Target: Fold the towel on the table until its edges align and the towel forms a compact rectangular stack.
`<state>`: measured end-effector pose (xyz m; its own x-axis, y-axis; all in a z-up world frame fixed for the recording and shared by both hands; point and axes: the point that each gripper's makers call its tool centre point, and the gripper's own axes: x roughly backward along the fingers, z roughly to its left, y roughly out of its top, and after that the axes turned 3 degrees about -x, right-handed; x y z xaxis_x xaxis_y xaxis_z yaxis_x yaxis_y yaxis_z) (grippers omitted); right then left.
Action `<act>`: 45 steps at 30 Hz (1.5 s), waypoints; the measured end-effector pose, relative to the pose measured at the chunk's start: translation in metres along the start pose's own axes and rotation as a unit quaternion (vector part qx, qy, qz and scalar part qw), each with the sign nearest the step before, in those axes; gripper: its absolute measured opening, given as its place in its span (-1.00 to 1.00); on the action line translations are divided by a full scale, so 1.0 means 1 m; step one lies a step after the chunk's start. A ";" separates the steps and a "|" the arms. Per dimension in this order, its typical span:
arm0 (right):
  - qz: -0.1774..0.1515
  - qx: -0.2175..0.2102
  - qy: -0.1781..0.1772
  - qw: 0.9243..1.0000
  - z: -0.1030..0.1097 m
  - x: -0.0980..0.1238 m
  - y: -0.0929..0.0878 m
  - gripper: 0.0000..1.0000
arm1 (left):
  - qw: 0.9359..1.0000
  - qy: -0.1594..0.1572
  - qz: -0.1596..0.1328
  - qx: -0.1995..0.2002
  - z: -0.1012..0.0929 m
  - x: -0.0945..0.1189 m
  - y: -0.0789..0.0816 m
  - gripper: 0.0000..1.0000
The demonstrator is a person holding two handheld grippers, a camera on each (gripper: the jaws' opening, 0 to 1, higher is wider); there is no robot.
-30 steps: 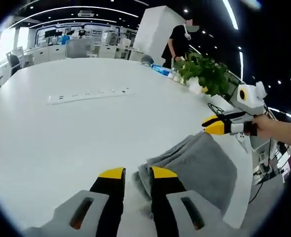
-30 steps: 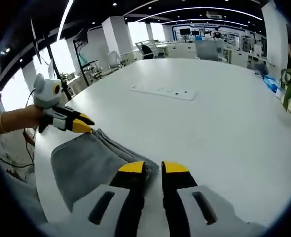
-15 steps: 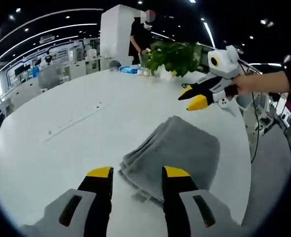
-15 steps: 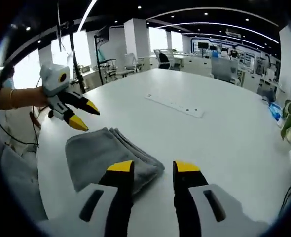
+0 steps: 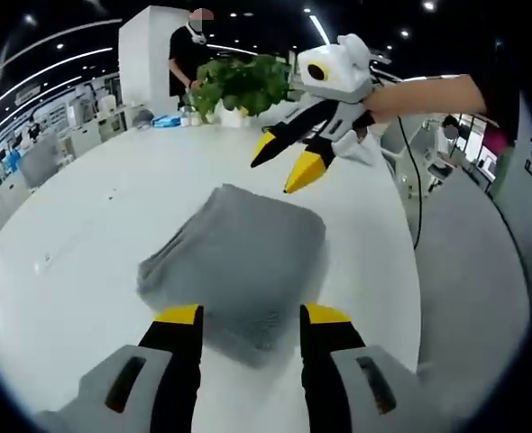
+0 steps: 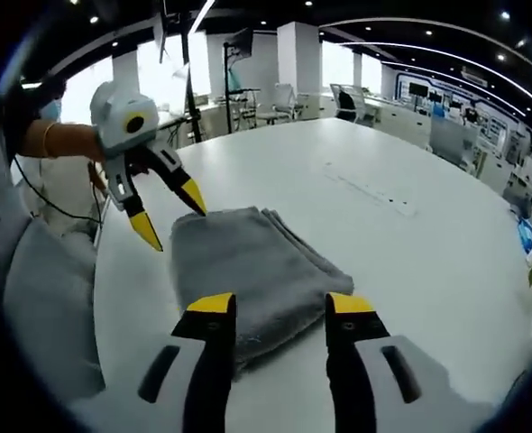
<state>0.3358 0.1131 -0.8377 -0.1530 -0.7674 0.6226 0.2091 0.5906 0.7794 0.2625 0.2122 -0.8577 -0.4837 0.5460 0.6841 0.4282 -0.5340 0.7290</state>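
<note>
Towel (image 5: 239,257) — grey, soft terry, folded rectangular — on smooth white table (image 5: 86,244).

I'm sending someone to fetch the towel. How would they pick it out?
On the large white oval table, look near the edge closest to both open yellow-tipped grippers, left and right. The folded grey terry towel lies there as a compact layered rectangle, the one soft, dark thing on the white top.
</note>
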 end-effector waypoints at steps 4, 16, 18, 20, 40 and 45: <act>0.020 0.026 0.022 0.999 0.019 -0.001 -0.014 -0.20 | 0.999 0.013 0.016 -0.025 -0.005 0.001 -0.009 -0.17; 0.039 0.031 0.045 0.998 0.044 -0.008 -0.042 -0.14 | 0.998 0.025 0.038 -0.034 -0.008 -0.010 -0.027 -0.19; 0.037 0.030 0.041 0.998 0.043 -0.009 -0.044 -0.13 | 0.998 0.029 0.046 -0.042 -0.009 -0.013 -0.031 -0.19; 0.037 0.030 0.038 0.998 0.043 -0.010 -0.047 -0.14 | 0.997 0.033 0.052 -0.052 -0.008 -0.017 -0.035 -0.19; 0.071 0.111 0.003 0.991 0.021 -0.036 -0.070 -0.28 | 0.995 0.069 0.044 -0.056 0.009 -0.031 -0.038 -0.38; 0.065 0.105 -0.005 0.992 0.003 -0.044 -0.062 -0.29 | 0.995 0.074 0.041 -0.053 0.028 -0.038 -0.033 -0.40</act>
<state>0.3270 0.1108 -0.9137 -0.1478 -0.6789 0.7192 0.0212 0.7249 0.6886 0.2876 0.2273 -0.9072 -0.5606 0.4008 0.7246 0.3915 -0.6428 0.6585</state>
